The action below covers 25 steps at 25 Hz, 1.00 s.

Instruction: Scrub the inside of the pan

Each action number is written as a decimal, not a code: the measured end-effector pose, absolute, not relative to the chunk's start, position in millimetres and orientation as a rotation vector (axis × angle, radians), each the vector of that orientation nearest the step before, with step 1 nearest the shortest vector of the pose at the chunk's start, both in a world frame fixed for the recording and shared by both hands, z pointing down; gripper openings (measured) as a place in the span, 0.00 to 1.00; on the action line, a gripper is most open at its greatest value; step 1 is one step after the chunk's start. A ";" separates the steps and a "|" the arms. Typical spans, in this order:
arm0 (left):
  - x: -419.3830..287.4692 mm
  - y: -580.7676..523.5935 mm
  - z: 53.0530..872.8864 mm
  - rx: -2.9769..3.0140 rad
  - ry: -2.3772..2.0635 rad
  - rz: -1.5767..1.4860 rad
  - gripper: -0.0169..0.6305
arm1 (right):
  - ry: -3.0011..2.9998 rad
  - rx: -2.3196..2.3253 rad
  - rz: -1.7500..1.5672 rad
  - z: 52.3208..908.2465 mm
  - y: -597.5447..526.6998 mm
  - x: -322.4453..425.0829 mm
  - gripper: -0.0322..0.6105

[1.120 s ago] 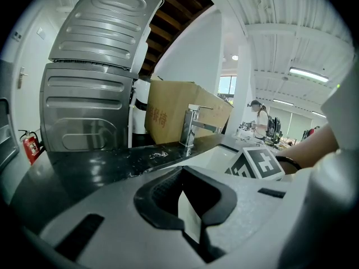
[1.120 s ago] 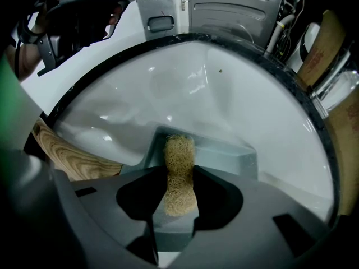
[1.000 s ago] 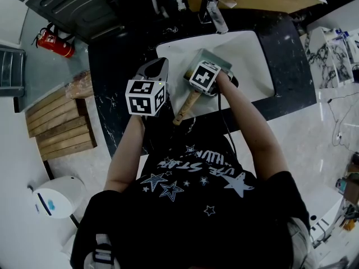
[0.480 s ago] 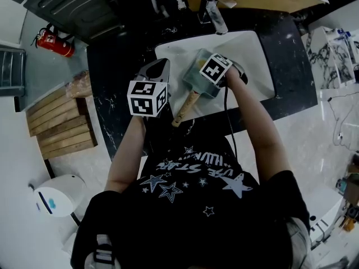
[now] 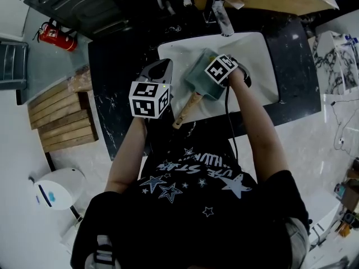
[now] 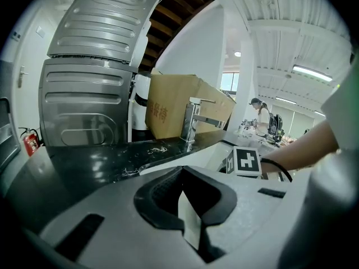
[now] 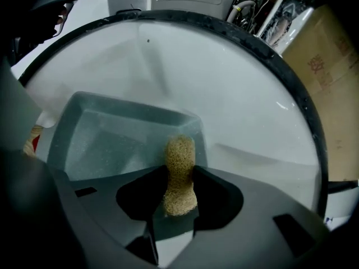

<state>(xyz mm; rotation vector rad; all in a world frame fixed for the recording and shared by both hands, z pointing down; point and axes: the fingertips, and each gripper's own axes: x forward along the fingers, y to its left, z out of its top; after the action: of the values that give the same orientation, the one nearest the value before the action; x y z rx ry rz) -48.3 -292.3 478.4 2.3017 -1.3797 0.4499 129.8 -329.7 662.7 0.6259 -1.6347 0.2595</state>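
The right gripper [image 7: 179, 171] had slid a little way to the right across the pan [image 5: 199, 83] since a second before, so more of the pan's left side showed from the head view. The left gripper [image 5: 162, 64] had stayed in about the same spot, up over the black counter [image 5: 115, 66] just left of the sink [image 5: 255, 55]. The pan and its wooden handle [image 5: 187, 110] had not really moved.

The white sink held the pan. The pan was square and grey-green, with tiny specks all over its inside. Its handle poked out over the near edge of the sink, toward the person. The only thing inside the pan was the tip of a yellow-brown sponge [image 7: 180, 149], which reached toward the far right corner. I could not tell if it was pressing on the pan.

The right gripper's jaws were squeezed tight on the sponge, pinching it thin in the middle. The left gripper's jaws were closed together with nothing between them.

A shiny tap [image 5: 220, 13] stood behind the sink, and a brown cardboard box [image 6: 174, 108] sat on the counter behind the tap
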 end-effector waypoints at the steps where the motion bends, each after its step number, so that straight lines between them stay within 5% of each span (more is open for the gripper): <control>1: -48.7 -292.4 478.5 2.301 -1.381 0.451 0.04 | -1.632 0.629 0.255 664.2 -330.7 130.3 0.28; 25: -49.3 -289.7 473.4 2.302 -1.382 0.432 0.04 | -1.641 0.513 0.271 657.3 -300.5 108.7 0.28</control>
<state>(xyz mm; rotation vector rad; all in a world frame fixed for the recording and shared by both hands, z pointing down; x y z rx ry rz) -49.3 -289.7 473.4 2.3017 -1.3825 0.4323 108.7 -300.5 657.3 0.5131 -1.6415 0.2706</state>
